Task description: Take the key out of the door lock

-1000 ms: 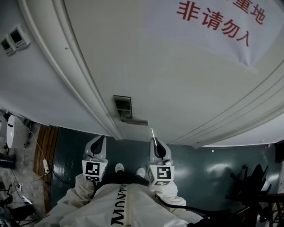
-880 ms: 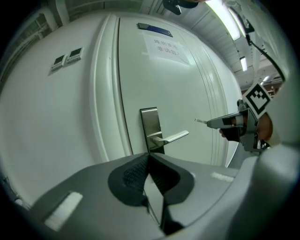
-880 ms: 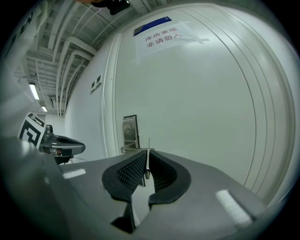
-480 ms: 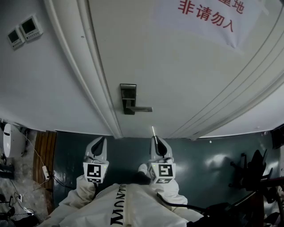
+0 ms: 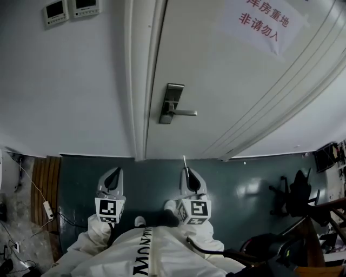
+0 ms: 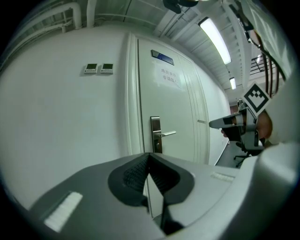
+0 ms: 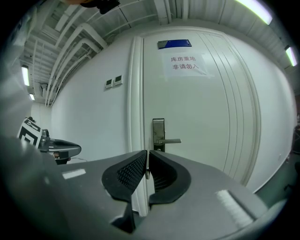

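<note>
1. Right gripper view: the right gripper [image 7: 146, 154] has its fingers pinching the key [image 7: 147, 173]. The key is a small, thin piece of pale metal caught between the ribbed pads.
2. In the head view, the key's blade pokes out past the fingertips as a slim, bright sliver pointing toward the door.
3. The key is out of the door lock [image 5: 172, 103] and well apart from it. The lock is a tall dark metal plate with a lever handle [image 5: 186, 112] that points right.
4. The left gripper [image 6: 149, 157] has its fingers pressed together at the tips, as far as its own view shows. Nothing sits between them. It is held level beside the right gripper, and the two do not touch.
5. The door [image 5: 216, 81] is white and panelled, set in a white frame. A paper sign [image 5: 262, 24] with red characters is stuck high on it. A blue plate [image 7: 174, 44] sits above the sign.
6. The wall [image 5: 65, 81] left of the frame is plain white and carries two small control panels [image 5: 70, 10].
7. The floor [image 5: 243, 184] is dark green and glossy. An office chair [image 5: 294, 197] stands at the right, and cables [image 5: 32, 189] trail at the left.
8. A light strip [image 6: 214, 40] runs along the ceiling.
</note>
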The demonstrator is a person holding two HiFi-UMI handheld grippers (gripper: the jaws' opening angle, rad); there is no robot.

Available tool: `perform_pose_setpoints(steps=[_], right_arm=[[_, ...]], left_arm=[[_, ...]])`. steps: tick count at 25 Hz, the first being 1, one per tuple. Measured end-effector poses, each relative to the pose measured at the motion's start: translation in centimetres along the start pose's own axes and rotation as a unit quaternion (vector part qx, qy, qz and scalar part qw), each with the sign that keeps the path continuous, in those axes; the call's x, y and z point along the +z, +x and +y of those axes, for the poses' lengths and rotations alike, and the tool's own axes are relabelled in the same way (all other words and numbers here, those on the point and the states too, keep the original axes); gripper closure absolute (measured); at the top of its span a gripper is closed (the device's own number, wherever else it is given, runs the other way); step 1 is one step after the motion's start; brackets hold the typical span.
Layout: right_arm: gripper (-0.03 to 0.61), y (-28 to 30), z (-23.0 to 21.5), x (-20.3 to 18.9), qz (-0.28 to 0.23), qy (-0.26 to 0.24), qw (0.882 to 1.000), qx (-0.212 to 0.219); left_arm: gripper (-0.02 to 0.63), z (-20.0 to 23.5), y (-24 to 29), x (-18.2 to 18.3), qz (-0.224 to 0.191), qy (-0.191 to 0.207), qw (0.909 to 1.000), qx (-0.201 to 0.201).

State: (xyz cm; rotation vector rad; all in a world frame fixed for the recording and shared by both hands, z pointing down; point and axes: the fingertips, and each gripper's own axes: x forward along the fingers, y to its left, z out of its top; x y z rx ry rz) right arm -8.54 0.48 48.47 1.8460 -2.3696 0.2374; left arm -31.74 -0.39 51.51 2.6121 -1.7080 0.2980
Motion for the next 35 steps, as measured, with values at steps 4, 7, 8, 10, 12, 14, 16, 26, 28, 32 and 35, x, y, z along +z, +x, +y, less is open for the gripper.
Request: perform_pose_setpoints(steps=[4,7,8,10,12,14,16,26,28,32,35], right_arm=[[0.555,-1.9,0.4,-0.2,0.004,0.001,1.0,-0.008],[0.555,-3.0,0.4,-0.4,0.003,0.004,1.0,-0.006],[0.555,-3.3,0.3,-0.5,0.002,0.006,1.0,-0.003],[0.555,-3.7,0.0,-0.9,0.001,0.008,1.0,0.003],[0.555,-4.0,-0.5,-1.4,0.001,0.01,1.0,0.01],[0.556,-4.3,-1.1,-1.6,0.0,0.015,1.0,0.015],[0.555,-4.5,-1.7,-1.5,-0.004,0.018,1.0,0.019],[0.557,-4.3,-3.0,-1.1,-0.011,0.018,0.999,0.034],[0.556,-4.1,-3.1,-1.2,-0.007,0.017,0.999,0.035],[0.556,-3.6,-3.3,-0.9,-0.009,0.014,0.999,0.037],[0.555,-3.2,-3.4,-0.7,-0.011,0.01,0.999,0.037]], left_arm=[[0.614,-0.7,-1.4,0.2,-0.007,-0.006,0.9999,-0.008],[0.614,-1.8,-1.8,0.4,-0.006,-0.001,0.9998,-0.018],[0.614,-2.2,-1.7,0.5,-0.006,0.002,0.9998,-0.02],[0.614,-3.1,-1.6,0.8,-0.007,0.006,0.9997,-0.02],[0.614,-3.9,-1.5,1.2,-0.01,0.011,0.9998,-0.017],[0.614,-4.5,-1.4,1.8,-0.012,0.016,0.9997,-0.011],[0.614,-5.1,-1.3,2.5,-0.015,0.022,0.9996,-0.008],[0.614,-6.9,-0.2,3.6,-0.017,0.031,0.9994,-0.002],[0.614,-6.9,0.0,3.4,-0.016,0.03,0.9994,0.0],[0.614,-6.8,0.4,3.8,-0.021,0.026,0.9994,0.002],[0.614,-6.6,0.6,3.8,-0.021,0.025,0.9994,0.006]])
